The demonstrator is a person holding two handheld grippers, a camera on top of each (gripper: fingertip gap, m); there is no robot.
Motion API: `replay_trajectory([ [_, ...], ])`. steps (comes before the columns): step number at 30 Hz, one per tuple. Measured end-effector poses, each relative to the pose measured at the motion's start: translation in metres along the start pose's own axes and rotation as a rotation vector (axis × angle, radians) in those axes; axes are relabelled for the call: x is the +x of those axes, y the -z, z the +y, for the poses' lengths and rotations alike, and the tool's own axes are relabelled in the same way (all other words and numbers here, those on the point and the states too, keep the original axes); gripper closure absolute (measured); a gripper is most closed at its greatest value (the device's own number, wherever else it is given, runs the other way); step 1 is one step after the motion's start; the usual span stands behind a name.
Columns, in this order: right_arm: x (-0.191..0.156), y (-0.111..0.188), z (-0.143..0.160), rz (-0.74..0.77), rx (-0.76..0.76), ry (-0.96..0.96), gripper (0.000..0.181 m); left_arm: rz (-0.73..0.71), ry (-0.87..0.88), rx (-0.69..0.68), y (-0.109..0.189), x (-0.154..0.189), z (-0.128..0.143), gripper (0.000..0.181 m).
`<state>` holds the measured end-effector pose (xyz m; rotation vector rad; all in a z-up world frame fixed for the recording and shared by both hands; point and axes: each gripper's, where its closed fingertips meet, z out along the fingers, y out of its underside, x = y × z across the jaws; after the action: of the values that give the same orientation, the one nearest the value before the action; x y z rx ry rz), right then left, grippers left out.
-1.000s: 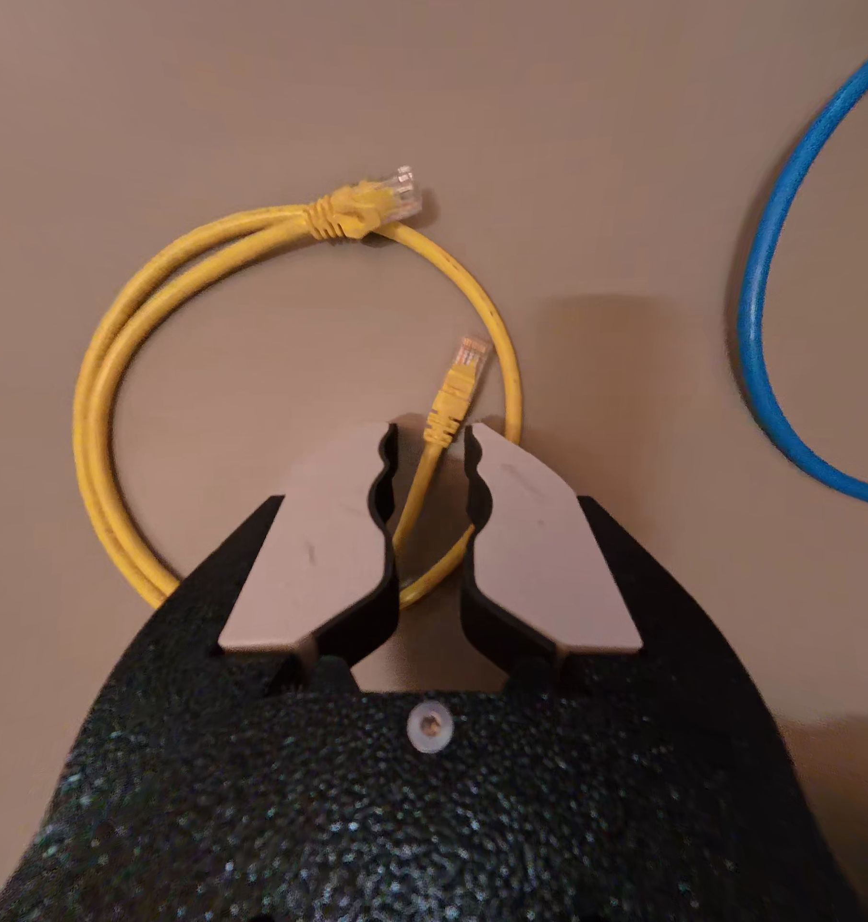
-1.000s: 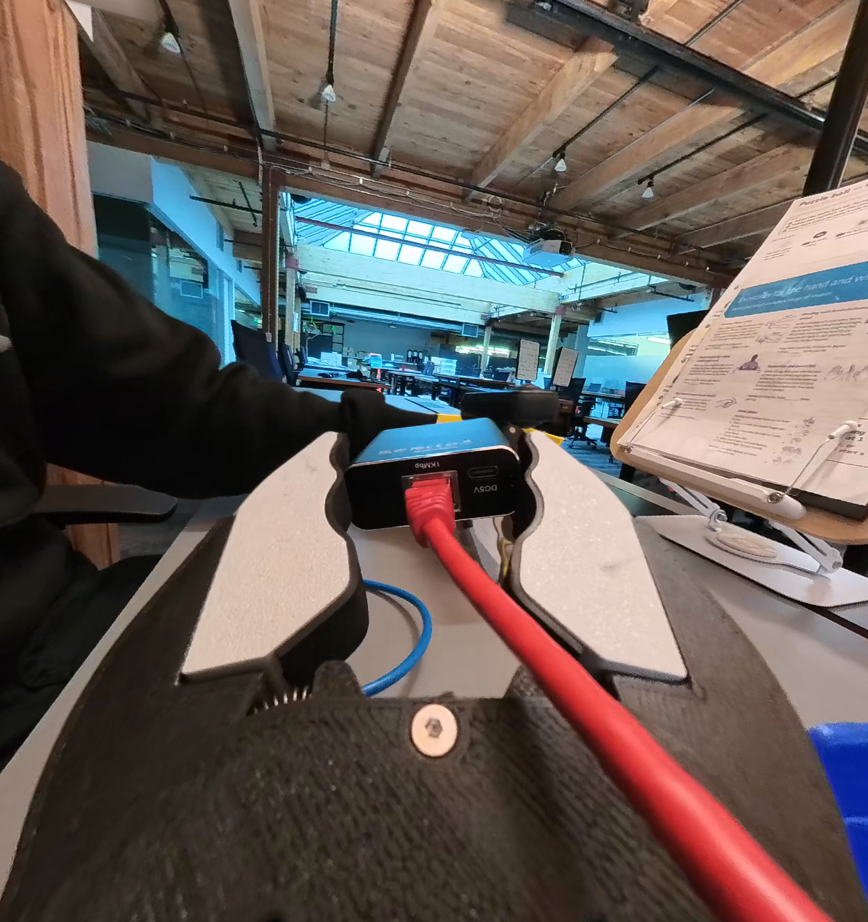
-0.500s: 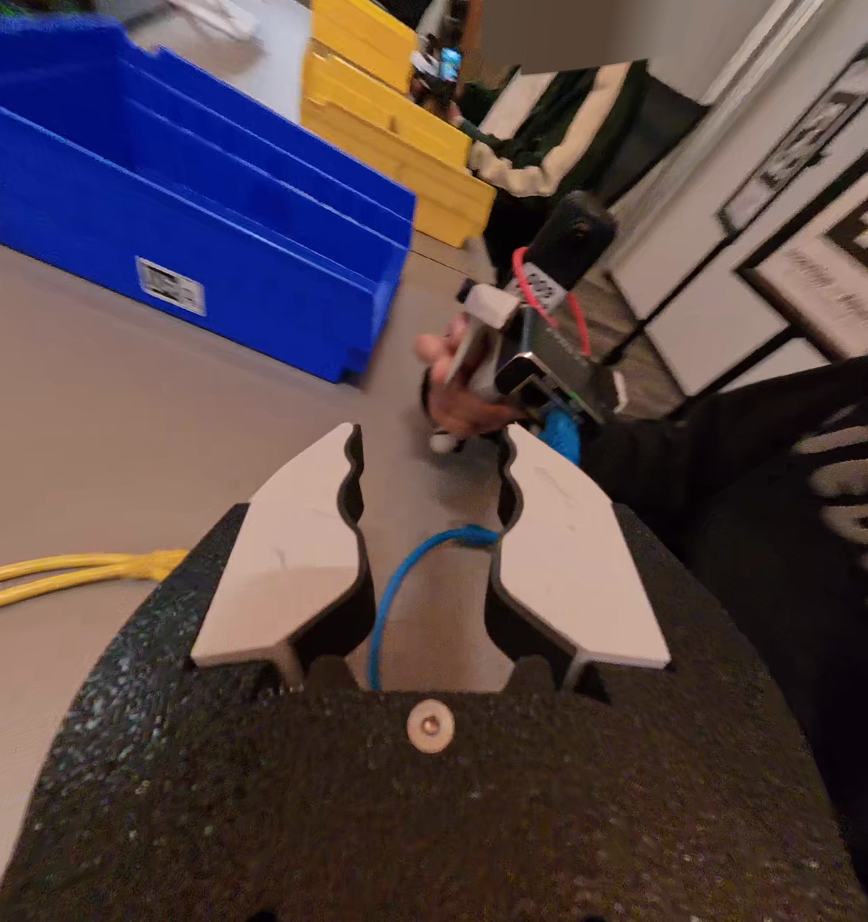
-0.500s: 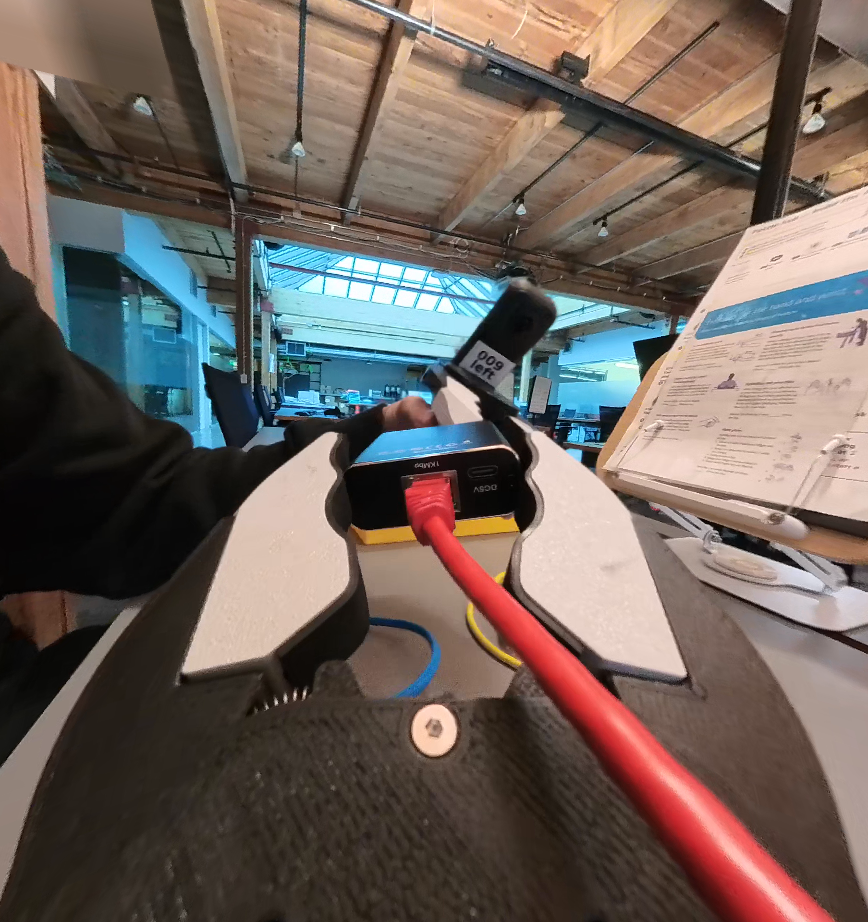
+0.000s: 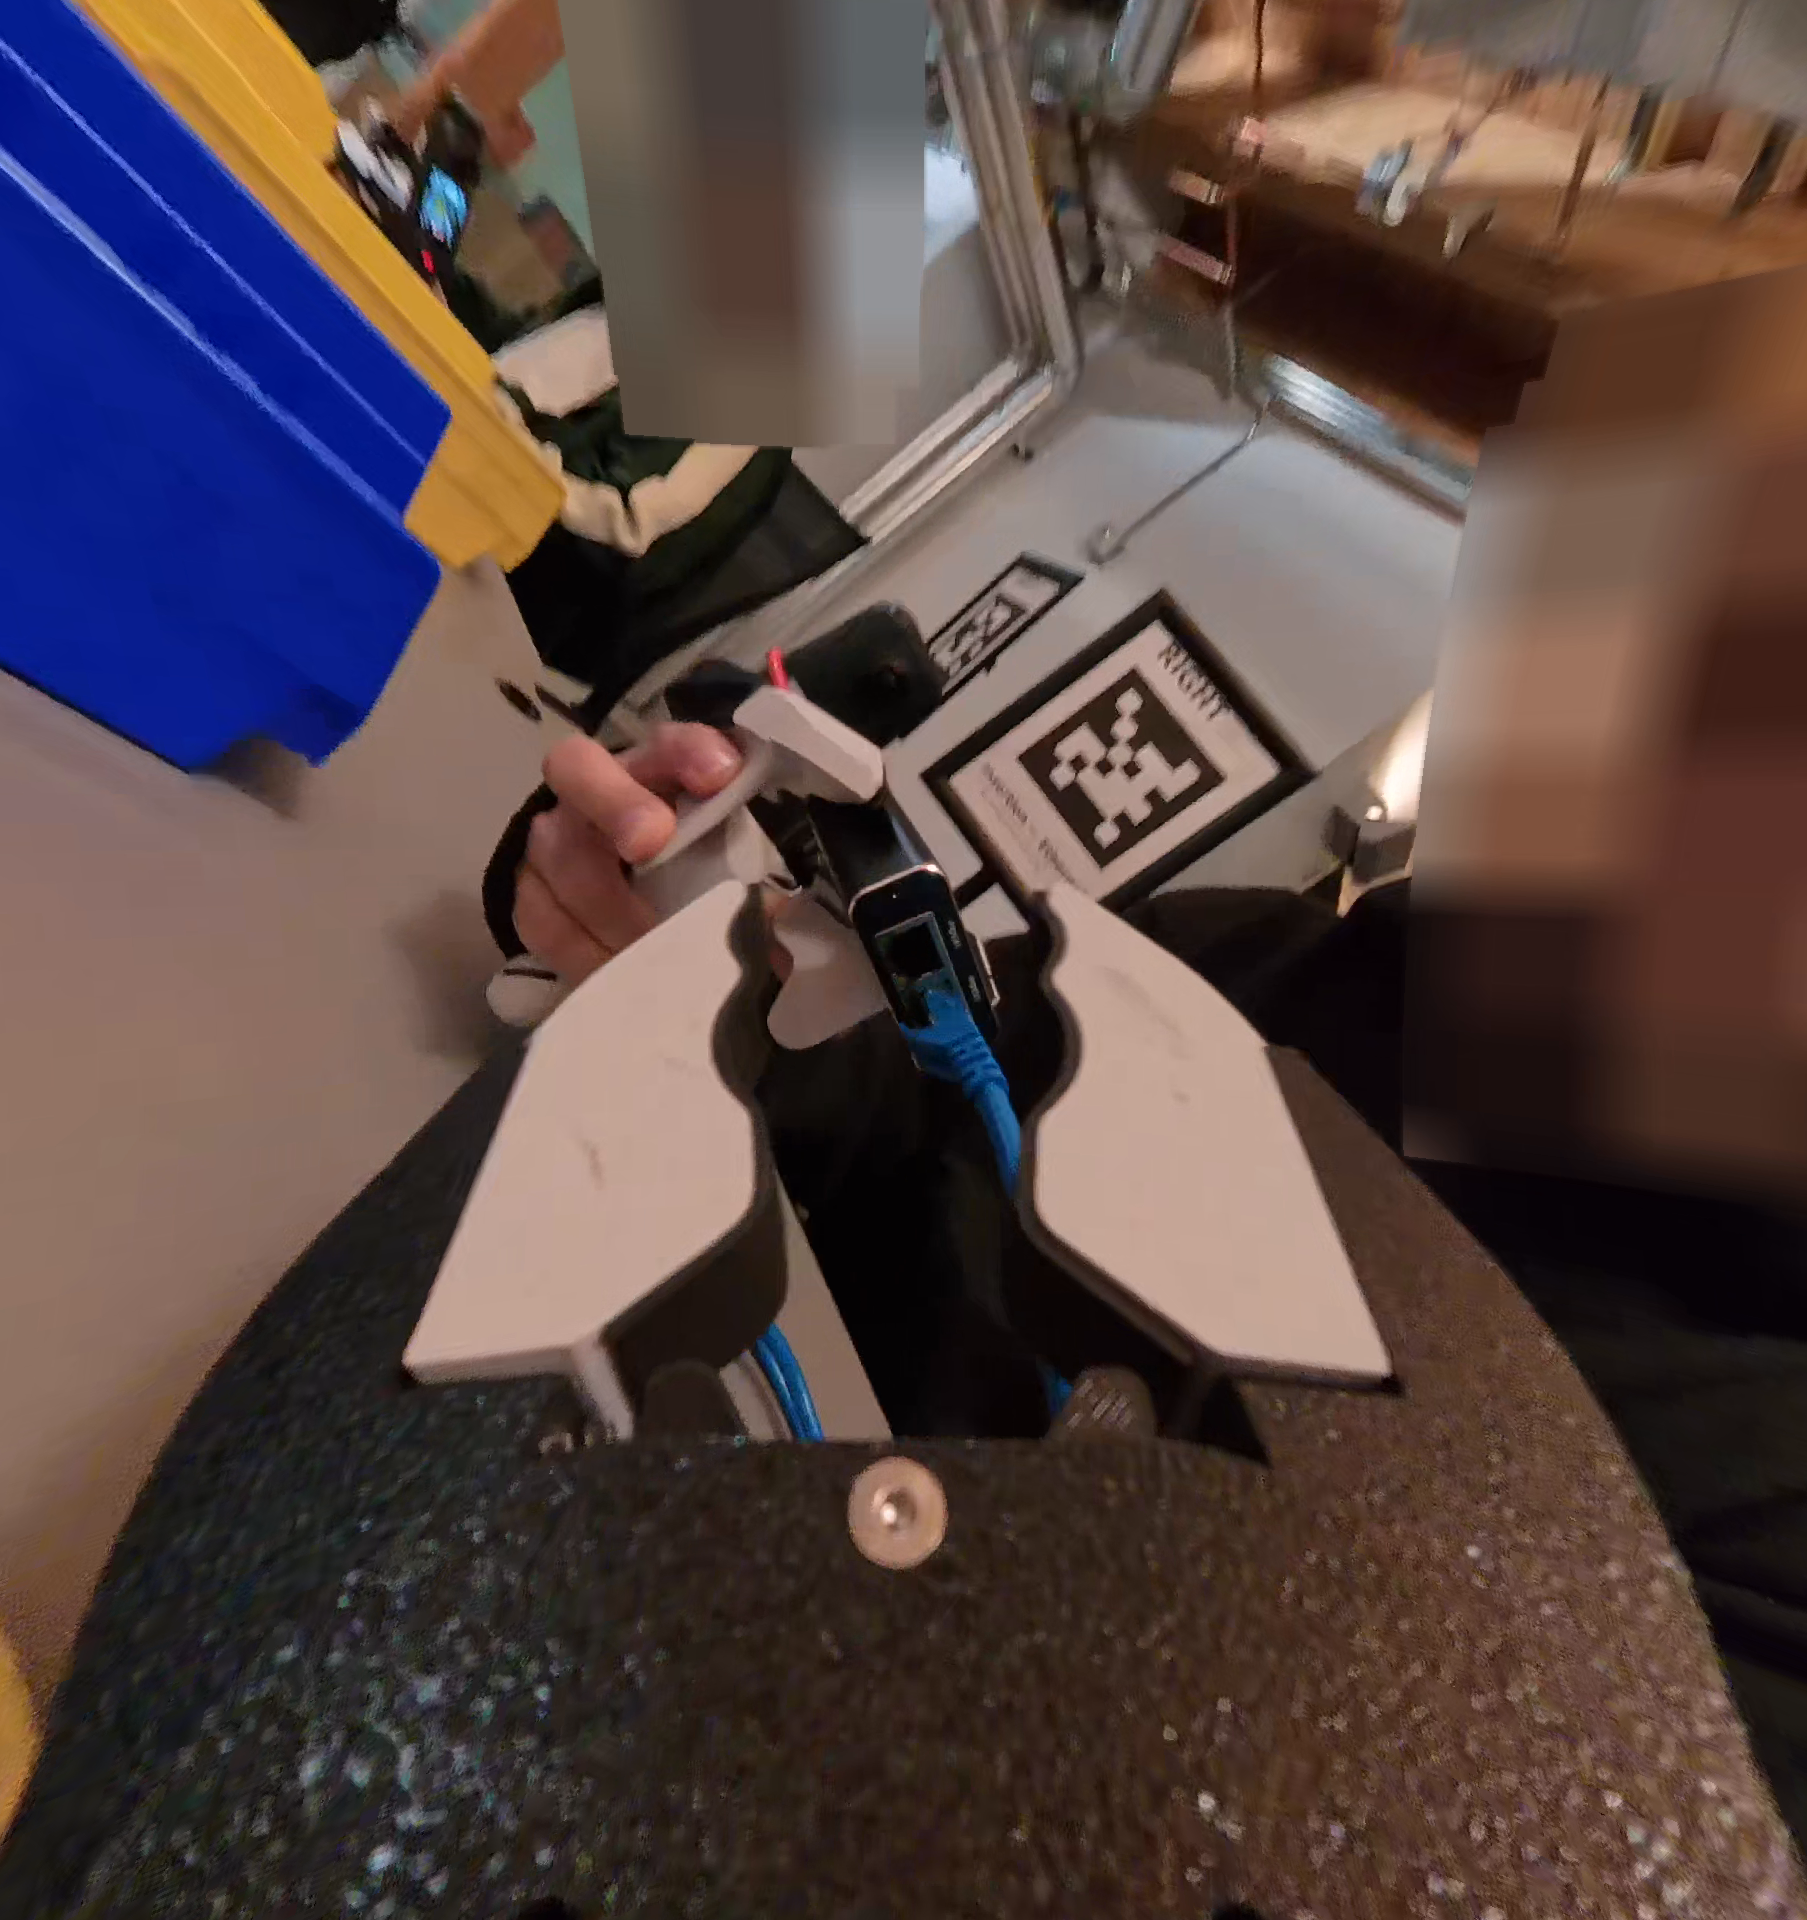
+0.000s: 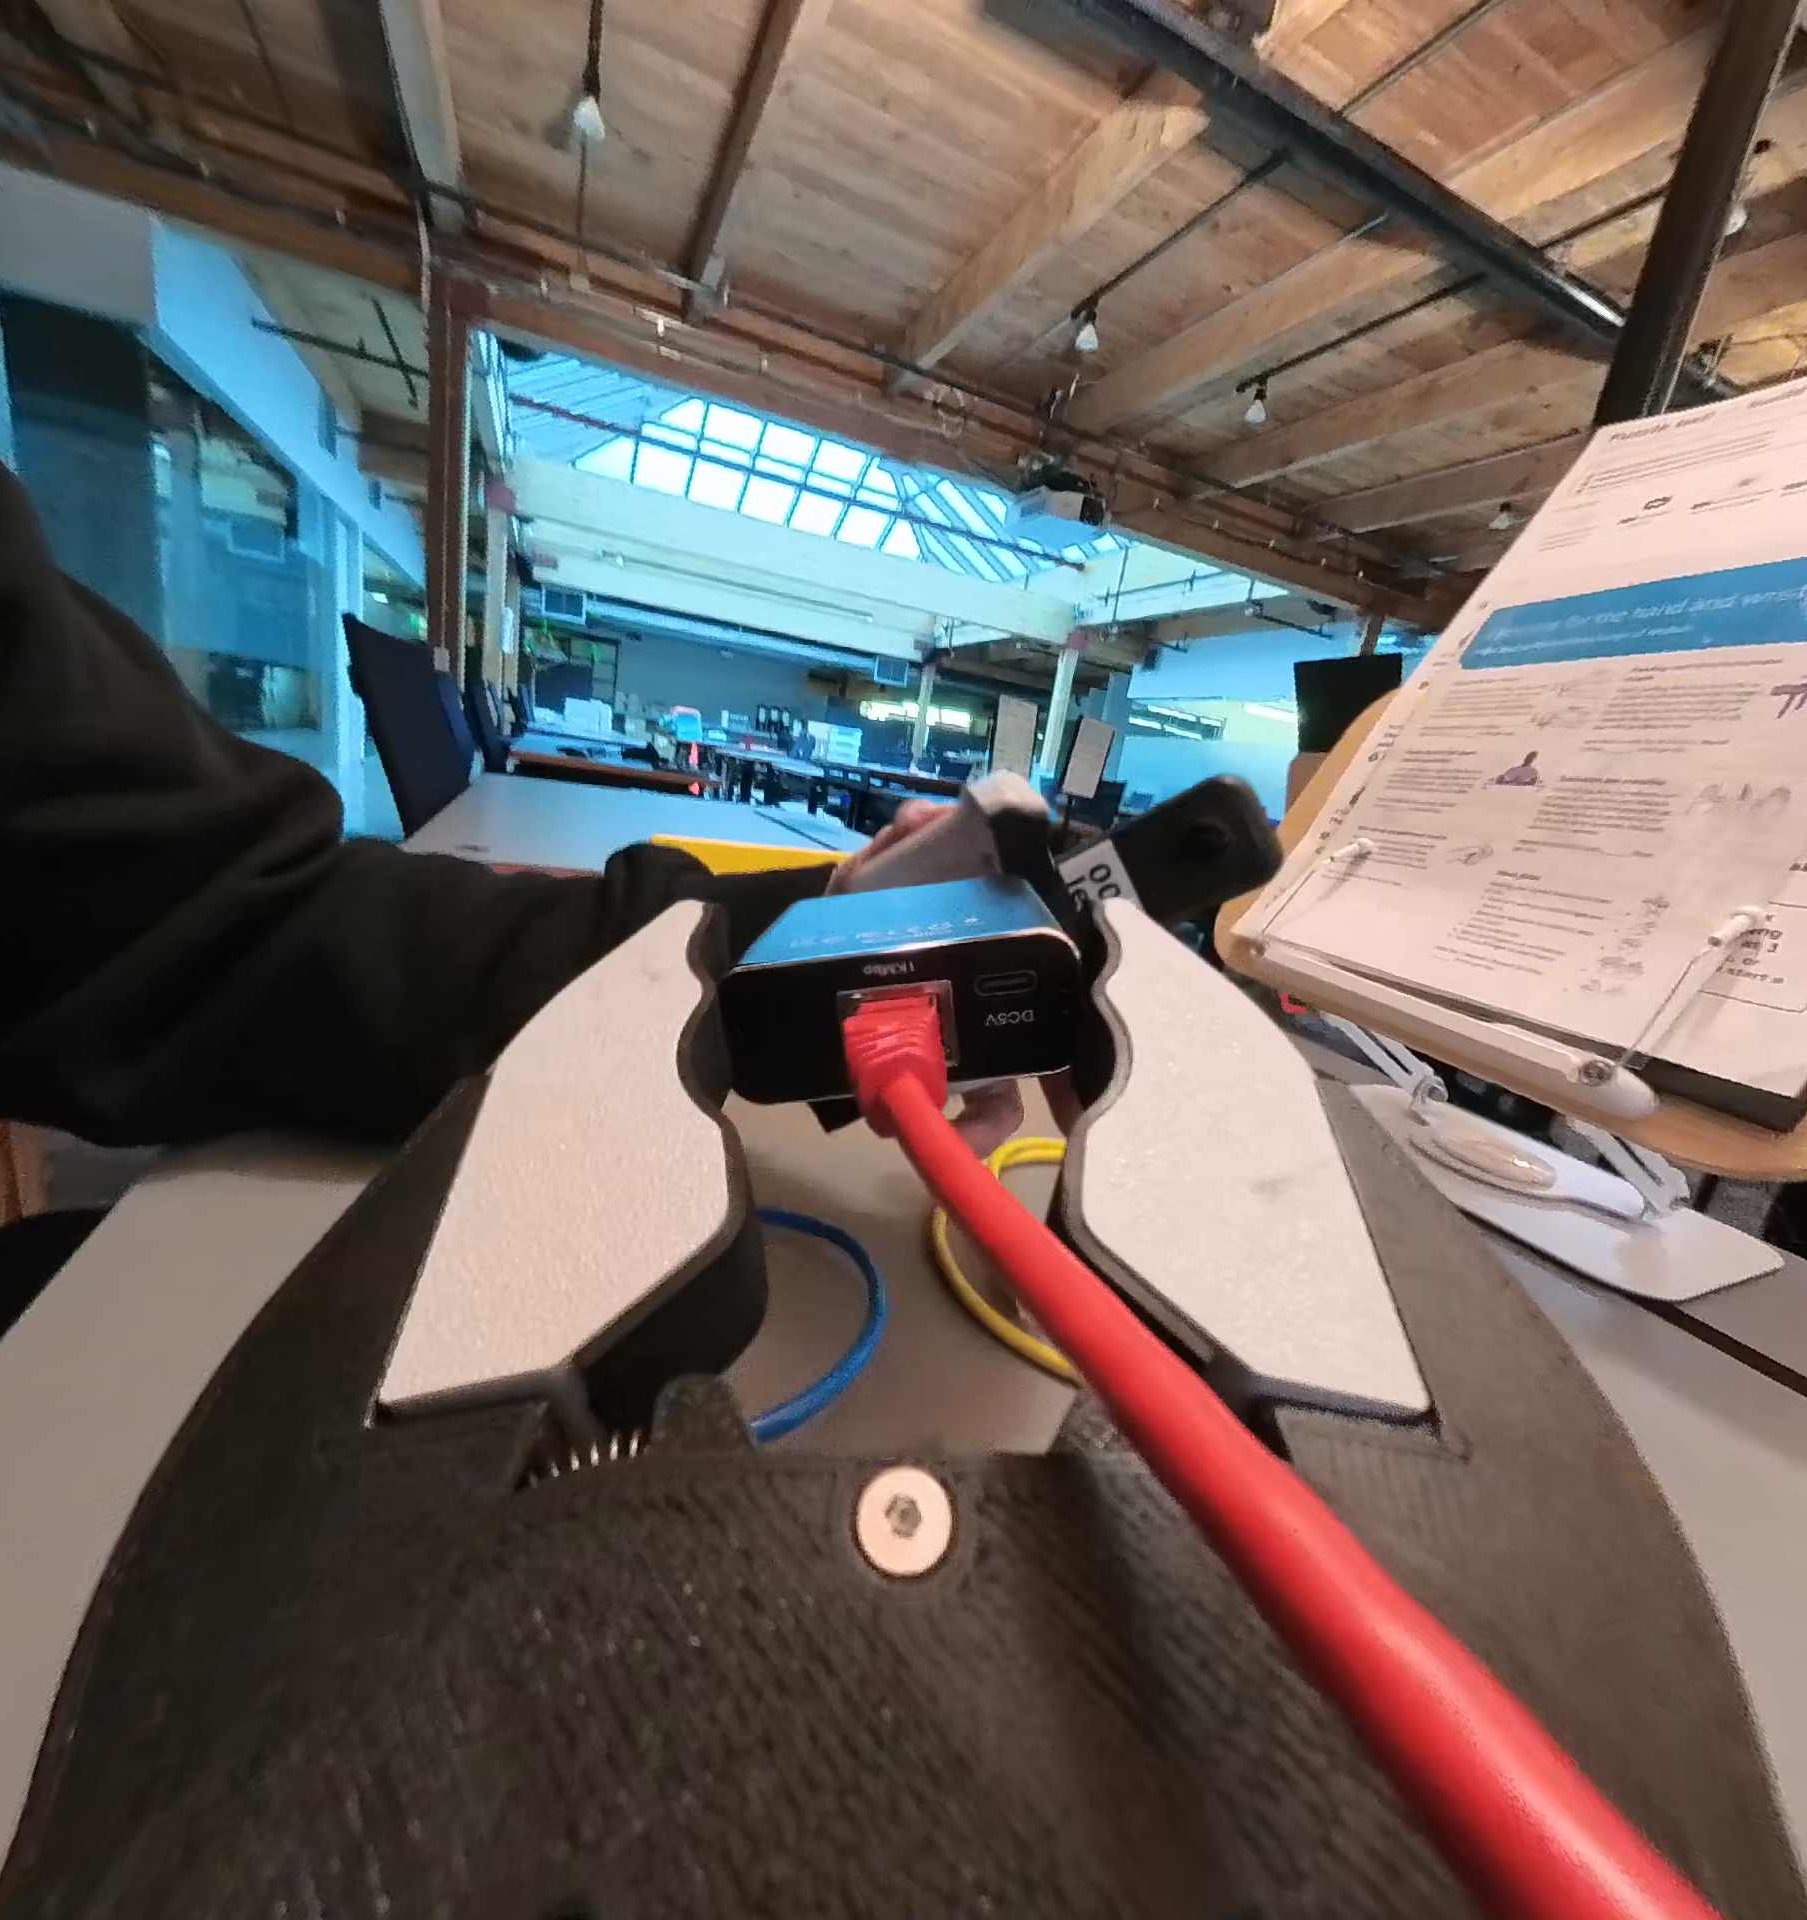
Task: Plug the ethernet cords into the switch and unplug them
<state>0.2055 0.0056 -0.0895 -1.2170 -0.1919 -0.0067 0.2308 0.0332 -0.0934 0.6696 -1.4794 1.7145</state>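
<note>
My right gripper [image 6: 904, 935] is shut on the small black switch [image 6: 878, 935] and holds it above the table. A red cord [image 6: 1138, 1340] is plugged into the switch's near end. In the left wrist view the switch [image 5: 904, 894] shows its other end, with a blue cord [image 5: 966, 1060] plugged into one port and an empty port above it. My left gripper [image 5: 894, 925] is open, its tips on either side of that end and the blue cord running back between the fingers. A yellow cord [image 6: 966, 1283] lies on the table.
A blue bin [image 5: 151, 436] and a yellow bin [image 5: 400, 312] stand at the far left of the table. A document stand [image 6: 1564, 831] with a printed page is at the right. A loop of blue cord [image 6: 847, 1330] lies on the table. A person's dark sleeve [image 6: 151, 883] crosses the left.
My left gripper has swung up from the yellow cord on the table to the switch's blue-cord end and opened wider. My right gripper has kept its hold on the switch.
</note>
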Motion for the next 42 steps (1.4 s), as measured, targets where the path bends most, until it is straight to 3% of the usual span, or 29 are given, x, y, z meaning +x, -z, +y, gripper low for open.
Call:
replay_trajectory([
  [5,0.001,-0.005,0.015,0.023,-0.095,0.058,0.116,-0.062,-0.036,-0.254,-0.020,-0.008,0.039,0.126],
  [8,0.002,-0.005,0.030,0.035,-0.185,0.090,0.116,-0.105,-0.002,-0.318,-0.020,-0.014,0.046,0.151],
  [15,0.013,-0.003,0.045,0.136,-0.294,0.194,0.115,-0.199,0.129,-0.285,-0.018,-0.019,0.041,0.155],
  [27,0.014,-0.012,0.036,0.171,-0.217,0.183,0.113,-0.162,0.161,-0.275,-0.016,-0.014,0.040,0.157],
  [35,0.017,-0.015,0.027,0.188,-0.184,0.076,0.113,-0.224,-0.023,-0.254,-0.018,-0.009,0.030,0.148],
  [38,0.023,-0.008,0.021,0.199,-0.143,0.034,0.113,-0.297,-0.146,-0.182,-0.013,-0.010,0.013,0.134],
  [42,0.034,0.013,0.006,0.213,-0.065,-0.014,0.113,-0.400,-0.386,0.152,0.018,0.014,-0.047,0.134],
])
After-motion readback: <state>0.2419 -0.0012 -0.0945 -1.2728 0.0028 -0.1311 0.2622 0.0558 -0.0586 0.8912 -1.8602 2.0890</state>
